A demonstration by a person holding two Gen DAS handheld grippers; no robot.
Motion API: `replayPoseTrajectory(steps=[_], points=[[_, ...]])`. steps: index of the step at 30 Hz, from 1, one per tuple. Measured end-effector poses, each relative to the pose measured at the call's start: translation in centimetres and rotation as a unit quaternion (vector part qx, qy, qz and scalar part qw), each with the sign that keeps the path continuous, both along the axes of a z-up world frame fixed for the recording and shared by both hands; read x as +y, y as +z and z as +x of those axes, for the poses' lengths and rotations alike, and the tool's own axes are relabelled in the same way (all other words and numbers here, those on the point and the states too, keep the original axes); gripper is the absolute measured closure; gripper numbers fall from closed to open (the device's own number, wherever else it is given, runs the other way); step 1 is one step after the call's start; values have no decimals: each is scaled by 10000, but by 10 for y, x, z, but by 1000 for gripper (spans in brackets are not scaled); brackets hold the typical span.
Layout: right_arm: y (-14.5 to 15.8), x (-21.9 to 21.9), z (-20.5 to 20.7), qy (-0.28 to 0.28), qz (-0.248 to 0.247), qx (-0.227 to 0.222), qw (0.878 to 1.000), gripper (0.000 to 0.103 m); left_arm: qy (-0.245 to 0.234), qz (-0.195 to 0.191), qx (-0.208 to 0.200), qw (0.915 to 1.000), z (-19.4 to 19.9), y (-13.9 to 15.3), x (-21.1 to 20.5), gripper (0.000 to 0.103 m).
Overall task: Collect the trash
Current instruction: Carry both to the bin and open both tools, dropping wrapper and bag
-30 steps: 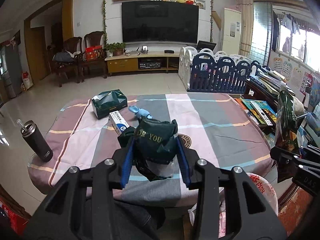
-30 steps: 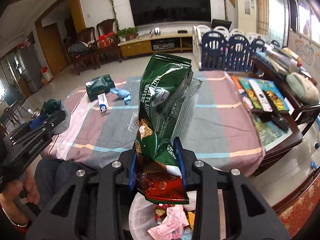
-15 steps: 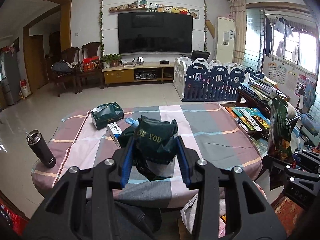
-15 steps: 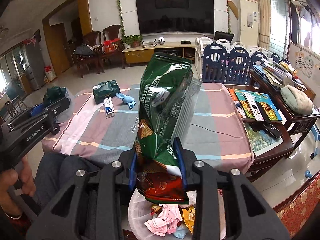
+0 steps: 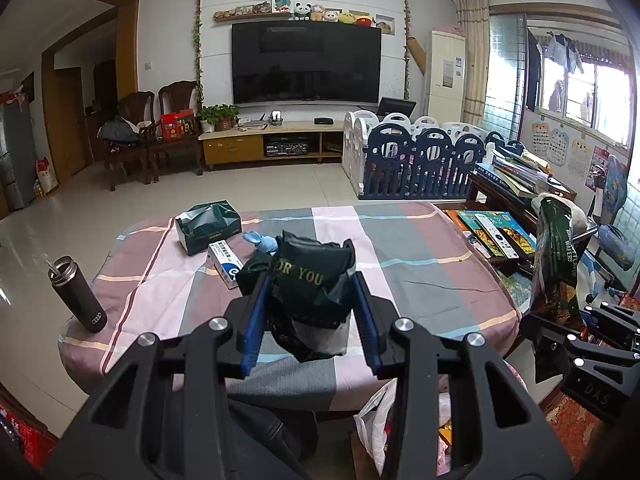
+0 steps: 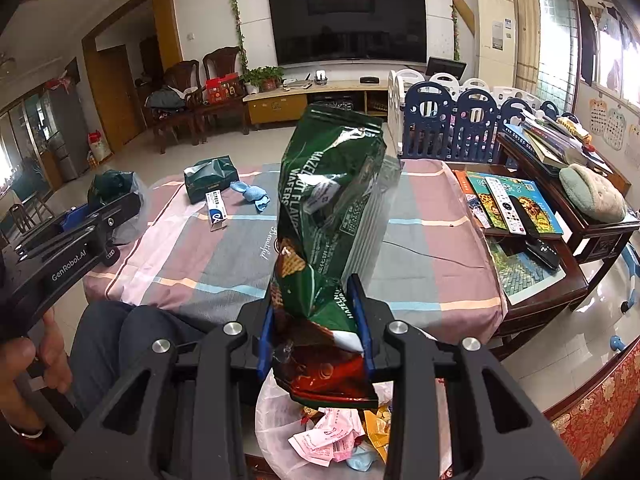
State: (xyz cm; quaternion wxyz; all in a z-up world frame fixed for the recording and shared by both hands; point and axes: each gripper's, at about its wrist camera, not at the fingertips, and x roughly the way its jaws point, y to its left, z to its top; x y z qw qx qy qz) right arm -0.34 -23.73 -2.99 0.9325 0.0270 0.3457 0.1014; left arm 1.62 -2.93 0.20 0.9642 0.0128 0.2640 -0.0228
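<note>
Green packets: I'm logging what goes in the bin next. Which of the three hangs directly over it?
The wafer bag in the right gripper, above the bin. The "FOR YOU" packet hangs at the table edge; the third lies on the table.

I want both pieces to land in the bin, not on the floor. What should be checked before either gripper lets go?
1. Right gripper clamped on the wafer bag: ok.
2. Wafer bag's lower end above the trash bag opening: ok.
3. Left gripper clamped on the dark green packet: ok.
4. Dark green packet above the trash bag: not ok; it hangs over the tablecloth edge and the person's lap.
5. Room left in the trash bag: cannot tell.
</note>
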Motion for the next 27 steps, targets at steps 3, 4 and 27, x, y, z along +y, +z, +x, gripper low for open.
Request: replayPoseTrajectory(steps=[3, 4, 27], points=[[-1, 0, 0, -2, -7, 2, 10000, 69, -24, 6, 3, 10000, -1, 0, -3, 62], [-3, -1, -1, -7, -16, 10, 10000, 69, -38, -2, 13, 10000, -1, -1, -3, 62], [-128, -102, -12, -1305, 507, 1883, 9721, 22, -2687, -647, 2227, 9349, 25, -101, -100, 61]])
